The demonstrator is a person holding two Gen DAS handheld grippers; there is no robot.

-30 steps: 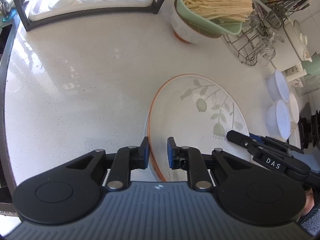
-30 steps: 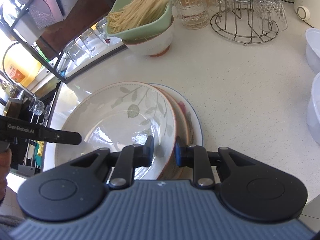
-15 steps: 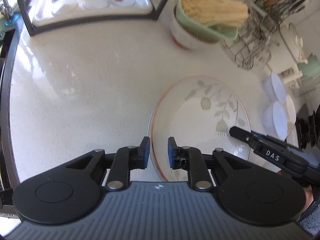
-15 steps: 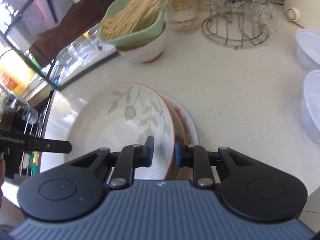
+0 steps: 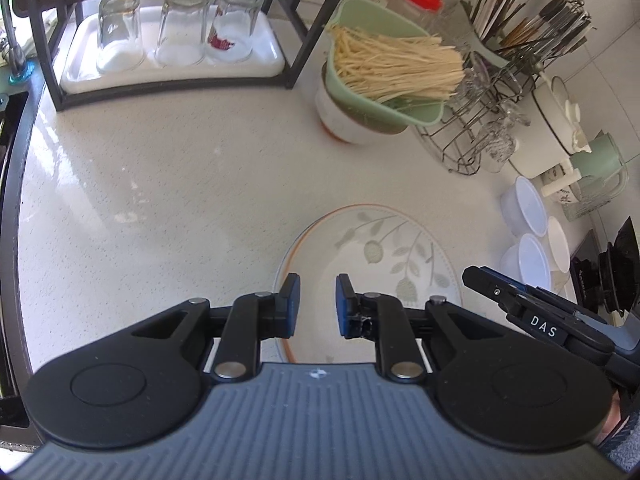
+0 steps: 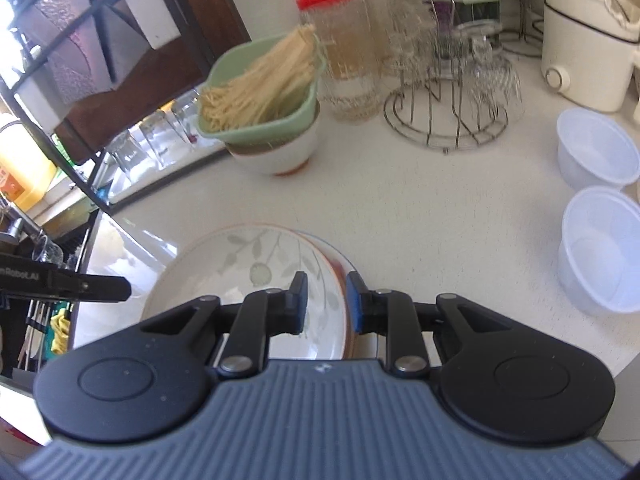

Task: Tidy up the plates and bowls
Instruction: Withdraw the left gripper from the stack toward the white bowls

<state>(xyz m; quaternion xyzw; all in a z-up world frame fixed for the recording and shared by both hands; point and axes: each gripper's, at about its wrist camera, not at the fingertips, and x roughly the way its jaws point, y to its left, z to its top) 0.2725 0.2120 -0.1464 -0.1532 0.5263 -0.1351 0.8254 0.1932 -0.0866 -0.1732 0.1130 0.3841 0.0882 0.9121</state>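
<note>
A leaf-patterned plate [image 5: 380, 264] with an orange rim lies on top of a small stack of plates on the pale counter; it also shows in the right wrist view [image 6: 240, 276]. My left gripper [image 5: 316, 305] is open above the plate's left rim, not touching it. My right gripper [image 6: 326, 302] is open over the stack's right edge, where the lower plates' rims [image 6: 340, 268] show. A white bowl with an orange foot [image 5: 340, 116] stands further back and carries a green colander of dry noodles [image 5: 384, 72].
Two white plastic bowls [image 6: 600, 200] stand at the right. A wire glass rack [image 6: 448, 100], a white appliance [image 6: 588, 48] and a utensil holder [image 5: 532, 28] line the back. A dark shelf with a tray of upturned glasses [image 5: 172, 36] stands back left.
Both grippers have pulled back and up from the plate stack, which now looks smaller and lower. The jaws stay apart and the plates lie still.
</note>
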